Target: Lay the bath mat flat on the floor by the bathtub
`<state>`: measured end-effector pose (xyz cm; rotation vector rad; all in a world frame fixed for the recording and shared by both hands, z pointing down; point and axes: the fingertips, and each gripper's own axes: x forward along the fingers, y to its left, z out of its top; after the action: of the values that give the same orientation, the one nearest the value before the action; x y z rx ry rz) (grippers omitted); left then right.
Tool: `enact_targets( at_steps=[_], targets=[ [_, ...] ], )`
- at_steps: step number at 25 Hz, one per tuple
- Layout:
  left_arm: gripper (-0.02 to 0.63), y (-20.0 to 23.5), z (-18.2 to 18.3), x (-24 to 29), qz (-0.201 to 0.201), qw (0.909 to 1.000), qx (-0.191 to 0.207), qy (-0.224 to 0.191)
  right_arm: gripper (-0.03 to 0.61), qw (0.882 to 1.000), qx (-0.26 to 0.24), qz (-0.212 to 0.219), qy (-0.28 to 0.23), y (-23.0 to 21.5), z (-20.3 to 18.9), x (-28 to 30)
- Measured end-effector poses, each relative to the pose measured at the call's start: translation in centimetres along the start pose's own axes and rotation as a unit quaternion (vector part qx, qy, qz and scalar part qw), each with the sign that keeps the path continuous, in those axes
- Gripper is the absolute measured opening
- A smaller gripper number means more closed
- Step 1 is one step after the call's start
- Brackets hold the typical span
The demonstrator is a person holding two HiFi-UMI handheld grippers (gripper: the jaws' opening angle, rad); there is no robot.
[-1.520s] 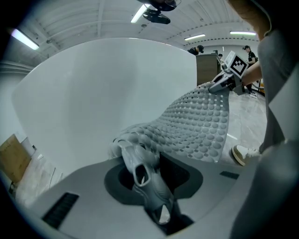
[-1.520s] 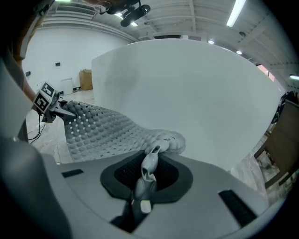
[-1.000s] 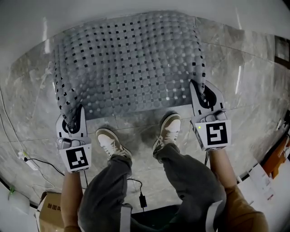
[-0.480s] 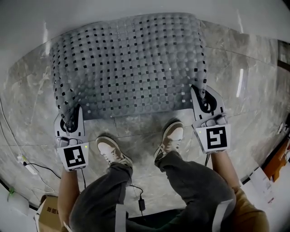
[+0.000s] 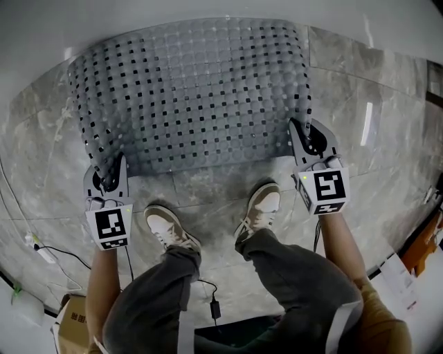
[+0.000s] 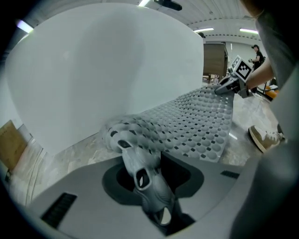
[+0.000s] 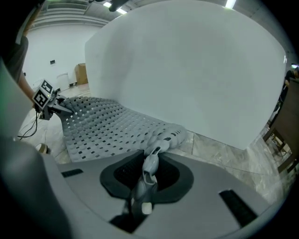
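Observation:
The grey perforated bath mat [image 5: 194, 97] is stretched over the marble floor, its far edge against the white bathtub wall [image 5: 208, 10]. My left gripper [image 5: 111, 181] holds the mat's near left corner, which still sits bunched between the jaws [image 6: 142, 179] as they are opening slightly. My right gripper [image 5: 309, 142] is shut on the near right corner, a thin fold pinched between its jaws [image 7: 148, 176]. Both near corners are raised a little off the floor. The mat [image 6: 196, 119] [image 7: 100, 123] sags down from each grip toward the tub.
The person's two shoes [image 5: 167, 225] [image 5: 261, 205] stand just behind the mat's near edge. A black cable with an adapter [image 5: 216, 308] lies behind the feet, a white power strip [image 5: 40, 253] at left, a cardboard box [image 5: 72, 326] at bottom left. Orange items [image 5: 426, 242] sit at right.
The mat has spread out and sunk lower, its left side less draped. Both grippers have shifted slightly toward the tub, and the left shoe has stepped back.

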<state>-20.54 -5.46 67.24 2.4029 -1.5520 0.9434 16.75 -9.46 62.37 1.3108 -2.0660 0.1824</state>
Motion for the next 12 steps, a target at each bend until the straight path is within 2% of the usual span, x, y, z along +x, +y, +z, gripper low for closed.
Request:
enact_targets(
  at_steps=[6,9,12],
  targets=[
    [0.159,0.3,-2.4,0.9,-0.022,0.9967,-0.074,0.024,0.084,1.0,0.006,0.005,0.03,0.3,-1.6,1.0],
    [0.192,0.0,-3.4,1.4,-0.023,0.9907,-0.128,0.039,0.092,0.997,0.018,0.019,0.069,0.1,-3.2,1.6],
    [0.256,0.2,-4.1,1.5,-0.006,0.9835,-0.175,0.046,0.106,0.994,0.023,0.022,0.101,-0.6,-4.9,2.1]
  ],
)
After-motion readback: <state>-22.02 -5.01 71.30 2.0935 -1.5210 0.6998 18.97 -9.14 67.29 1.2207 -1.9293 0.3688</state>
